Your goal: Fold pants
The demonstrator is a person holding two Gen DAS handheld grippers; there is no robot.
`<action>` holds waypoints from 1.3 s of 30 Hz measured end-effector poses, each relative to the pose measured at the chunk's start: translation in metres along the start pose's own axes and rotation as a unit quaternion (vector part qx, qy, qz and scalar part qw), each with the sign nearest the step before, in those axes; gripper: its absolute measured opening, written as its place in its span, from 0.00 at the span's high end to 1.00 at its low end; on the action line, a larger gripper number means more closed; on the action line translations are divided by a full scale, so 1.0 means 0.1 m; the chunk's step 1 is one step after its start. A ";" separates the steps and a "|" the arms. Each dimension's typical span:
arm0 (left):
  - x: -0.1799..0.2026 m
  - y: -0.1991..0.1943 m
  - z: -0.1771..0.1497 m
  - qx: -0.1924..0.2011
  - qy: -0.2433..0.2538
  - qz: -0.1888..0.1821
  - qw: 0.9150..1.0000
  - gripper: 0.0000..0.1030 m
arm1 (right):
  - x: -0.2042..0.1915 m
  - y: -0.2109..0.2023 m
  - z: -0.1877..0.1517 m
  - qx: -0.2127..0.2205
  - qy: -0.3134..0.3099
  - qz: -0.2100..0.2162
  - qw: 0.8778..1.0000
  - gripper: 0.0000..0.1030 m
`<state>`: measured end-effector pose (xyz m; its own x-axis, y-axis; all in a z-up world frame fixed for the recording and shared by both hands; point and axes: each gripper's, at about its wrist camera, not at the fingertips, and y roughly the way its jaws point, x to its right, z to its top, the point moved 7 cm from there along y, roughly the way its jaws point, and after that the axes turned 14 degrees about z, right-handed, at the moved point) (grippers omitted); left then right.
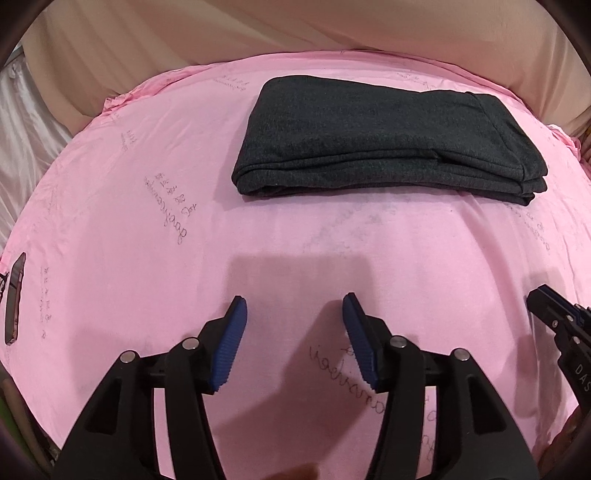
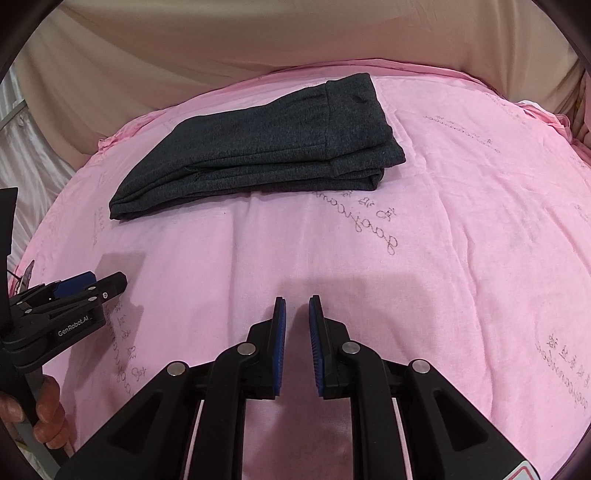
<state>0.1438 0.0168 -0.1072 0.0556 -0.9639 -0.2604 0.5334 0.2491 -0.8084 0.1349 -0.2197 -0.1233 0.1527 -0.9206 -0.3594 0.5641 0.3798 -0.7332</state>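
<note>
Pink cloth (image 1: pixel 110 221), printed with faint handwritten script, covers the bench; beige drapery (image 1: pixel 332 33) hangs behind its far edge. I see the dark grey pants (image 1: pixel 388 136) lying folded into a compact stack of layers on the far half of the cloth, well apart from both tools. My left tool (image 1: pixel 293 306) hovers over bare pink cloth on the near side, its blue-padded fingers spread with nothing between them. My right tool (image 2: pixel 297 301) likewise hangs over bare cloth, its fingers drawn nearly together with only a narrow gap and gripping nothing. In the right wrist view the left tool (image 2: pixel 107 284) appears at the left edge, with the fingers of a hand (image 2: pixel 48 413) curled around its handle. A dark flat object (image 1: pixel 14 295) lies at the cloth's left edge; I cannot identify it.
</note>
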 end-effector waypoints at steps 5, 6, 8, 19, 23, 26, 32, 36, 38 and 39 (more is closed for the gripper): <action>0.02 -0.02 -0.01 0.000 0.001 -0.008 1.000 0.48 | -0.02 -0.03 0.01 0.004 -0.003 -0.005 1.000 0.87; 0.03 -0.03 -0.01 0.000 0.001 -0.011 1.000 0.47 | -0.02 -0.03 0.01 0.005 -0.004 -0.007 1.000 0.87; 0.03 -0.04 0.00 0.001 0.000 -0.015 1.000 0.42 | -0.03 -0.05 0.01 0.008 -0.005 -0.007 1.000 0.87; 0.03 -0.11 0.04 0.008 -0.007 -0.022 1.000 0.42 | -0.06 -0.11 0.05 0.021 -0.004 -0.011 1.000 0.86; 0.03 -0.14 0.06 0.013 -0.009 -0.021 1.000 0.42 | -0.06 -0.14 0.09 0.026 -0.006 -0.011 1.000 0.86; 0.04 -0.16 0.07 0.017 -0.009 -0.020 1.000 0.42 | -0.08 -0.14 0.11 0.028 -0.009 -0.014 0.999 0.86; 0.05 -0.19 0.08 0.022 -0.008 -0.016 1.000 0.42 | -0.13 -0.14 0.12 0.030 -0.012 -0.014 0.999 0.86; 0.05 -0.22 0.10 0.028 -0.007 -0.014 0.999 0.42 | -0.17 -0.15 0.13 0.033 -0.014 -0.015 0.999 0.86; 0.05 -0.23 0.10 0.030 -0.006 -0.014 0.999 0.42 | -0.19 -0.15 0.14 0.035 -0.016 -0.015 0.999 0.85; 0.05 -0.24 0.10 0.030 -0.006 -0.014 0.999 0.42 | -0.20 -0.16 0.14 0.035 -0.017 -0.016 0.999 0.85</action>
<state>0.1394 0.0051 -0.0840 0.0493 -0.9716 -0.2316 0.5848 0.2161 -0.7818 0.1344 -0.2088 -0.0967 0.1611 -0.9349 -0.3163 0.6244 0.3447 -0.7010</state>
